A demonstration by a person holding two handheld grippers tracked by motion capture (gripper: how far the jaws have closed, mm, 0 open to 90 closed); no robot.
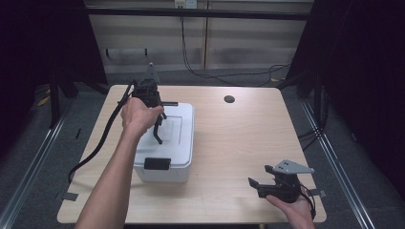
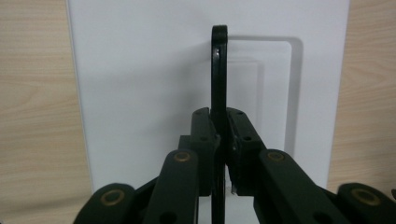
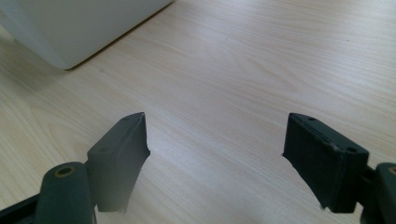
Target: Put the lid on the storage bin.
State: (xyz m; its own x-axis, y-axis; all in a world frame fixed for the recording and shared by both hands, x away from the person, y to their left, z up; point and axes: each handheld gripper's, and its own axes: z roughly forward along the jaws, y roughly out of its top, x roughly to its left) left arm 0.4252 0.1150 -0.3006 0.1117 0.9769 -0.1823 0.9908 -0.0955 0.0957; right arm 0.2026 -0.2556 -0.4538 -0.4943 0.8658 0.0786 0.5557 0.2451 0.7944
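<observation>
A white lidded box [image 1: 177, 143] stands on the left half of the wooden table [image 1: 239, 138]. My left gripper [image 1: 158, 130] hangs over the lid [image 2: 135, 70], jaws pointing down. It is shut on a thin black curved piece [image 2: 219, 65], seen edge-on and reaching past the fingertips; I cannot tell whether this piece is attached to the lid. My right gripper [image 1: 256, 185] rests low near the table's front right corner. Its jaws stand wide open with bare wood between them [image 3: 215, 149]. A corner of the white box [image 3: 70, 28] lies ahead of it to the left.
A black latch [image 1: 157, 163] sits on the box's near end and a black bar [image 1: 169, 103] at its far end. A round cable hole [image 1: 229, 99] is at the table's back. The left gripper's cable [image 1: 98, 143] trails off the table's left edge.
</observation>
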